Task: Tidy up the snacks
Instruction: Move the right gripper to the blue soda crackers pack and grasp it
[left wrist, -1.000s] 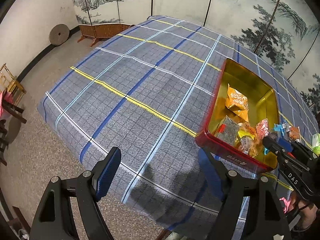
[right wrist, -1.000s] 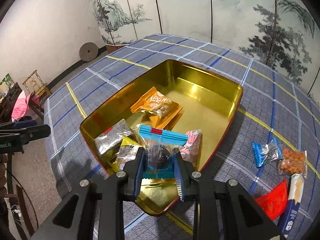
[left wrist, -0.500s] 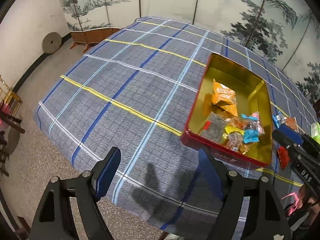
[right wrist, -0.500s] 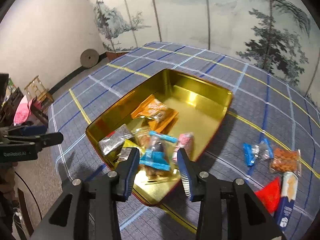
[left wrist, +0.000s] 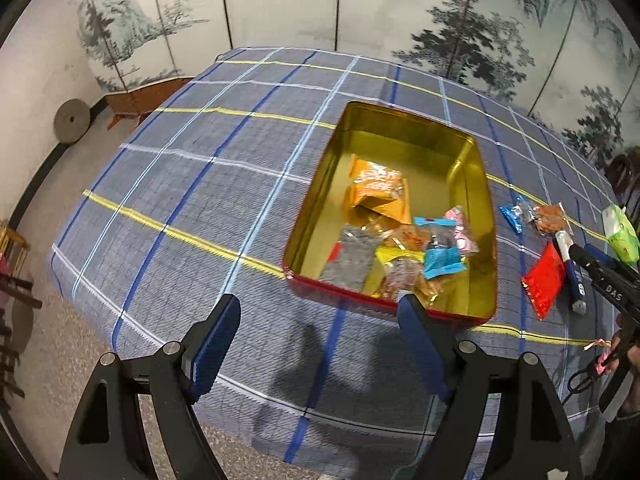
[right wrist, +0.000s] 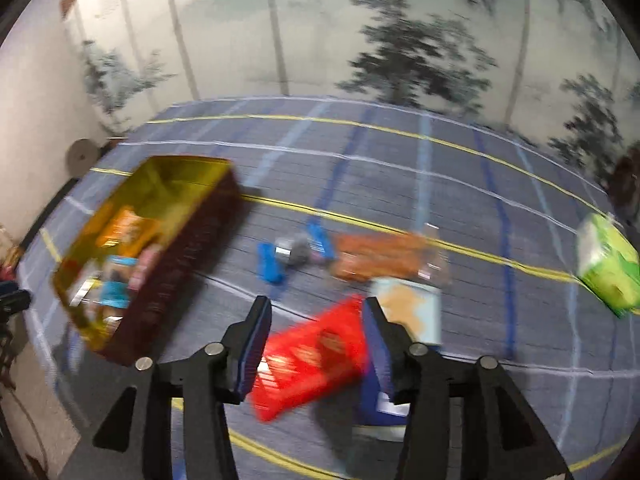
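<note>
The gold tin (left wrist: 472, 152) with red outer walls holds several snacks, among them an orange packet (left wrist: 376, 184) and a blue packet (left wrist: 440, 256). My left gripper (left wrist: 318, 304) hangs open and empty over the cloth just in front of the tin. My right gripper (right wrist: 316, 306) is to the right of the tin (right wrist: 180, 264), its jaws opening. In the blurred right wrist view a red packet (right wrist: 312, 356) lies on the cloth under the gap between the fingers, and the pads do not press on it. The red packet (left wrist: 546, 276) also shows in the left wrist view.
Loose on the checked cloth right of the tin lie a blue-ended wrapper (right wrist: 292, 252), a bag of orange nuts (right wrist: 380, 256), a blue-and-white packet (right wrist: 412, 308) and a green pack (right wrist: 608, 264). The table's front edge (left wrist: 240, 428) drops to the floor. A painted screen stands behind.
My right gripper let go of the blue packet into the tin, opened, and swung right to above the red packet. The left gripper drifted sideways, still open.
</note>
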